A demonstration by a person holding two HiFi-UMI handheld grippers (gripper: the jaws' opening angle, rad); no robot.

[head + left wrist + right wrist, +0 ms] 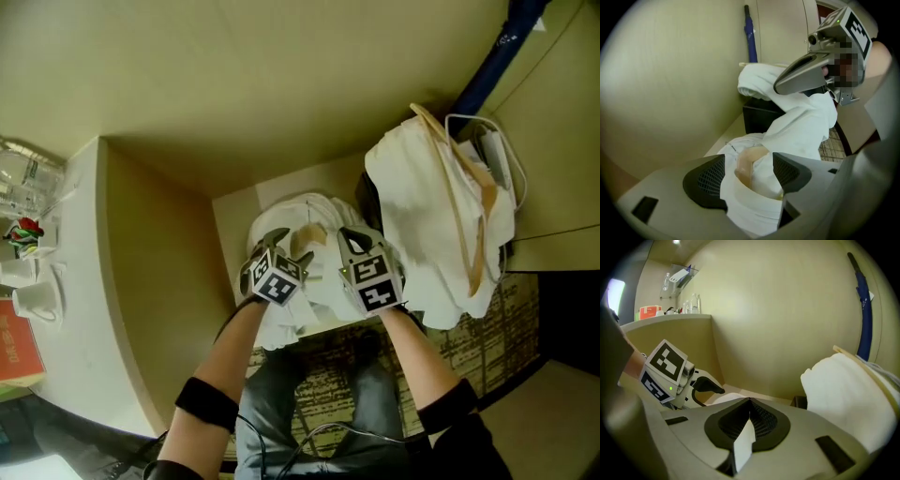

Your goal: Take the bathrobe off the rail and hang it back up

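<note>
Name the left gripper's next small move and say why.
Probably close the left gripper on what lies between its open jaws: a fold of the bathrobe wrapped round part of the wooden hanger. The right gripper is already shut on the bathrobe, so a second grip should let both lift it together.

Low beige ledge point(232, 234) at the bottom of the niche. White bathrobe point(309, 208) heaped on its middle, spilling over the near edge. Black box point(761, 117) sits at the ledge's right end, by the far wall. Left: higher counter point(80, 244) with a white cup point(37, 300) and clear glasses point(23, 173). Patterned carpet point(506, 323) near right.
</note>
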